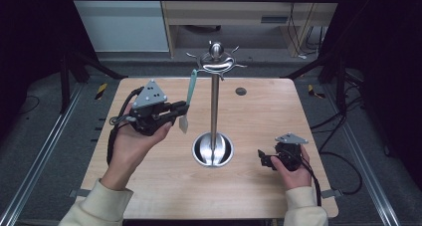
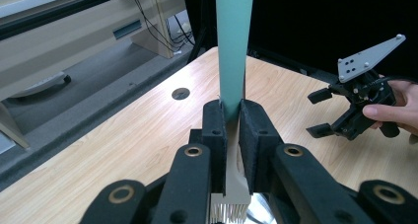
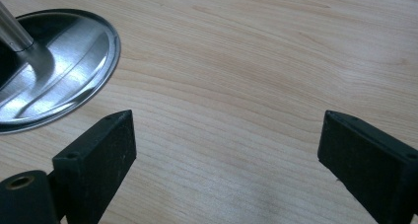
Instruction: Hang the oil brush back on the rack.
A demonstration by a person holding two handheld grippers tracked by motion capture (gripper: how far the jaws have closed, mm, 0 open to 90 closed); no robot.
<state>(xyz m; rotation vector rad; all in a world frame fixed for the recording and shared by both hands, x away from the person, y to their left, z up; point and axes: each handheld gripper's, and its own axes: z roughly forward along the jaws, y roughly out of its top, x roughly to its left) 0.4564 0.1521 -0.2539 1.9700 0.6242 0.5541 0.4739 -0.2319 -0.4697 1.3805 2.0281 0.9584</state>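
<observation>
Left gripper [image 1: 181, 108] is pinching a teal-handled brush [image 1: 189, 94], jaws pressed onto it where the teal handle meets the pale lower part, bristles hanging below the jaws in the left gripper view [image 2: 230, 135]. Brush is standing roughly upright above the table [image 1: 149, 186], left of the metal stand [image 1: 214, 101], and its top end is reaching up by the hooks of the stand's crown [image 1: 217, 61]; cannot tell if it is hanging on a hook. Left hand [image 1: 132, 146] is holding that gripper raised over the left half of the tabletop. Stand's pole is rising from a round shiny base dish [image 1: 213, 150] near the table's middle.

Right gripper [image 1: 264, 158] is sitting low at the right side of the table, jaws spread wide with nothing between them, bare wood showing in the gap [image 3: 226, 150]. Right hand [image 1: 293, 169] is gripping it from behind. Base dish is lying just ahead and to the side of its jaws [image 3: 54, 66]. Small dark round hole [image 1: 241, 91] is showing in the tabletop behind the stand.
</observation>
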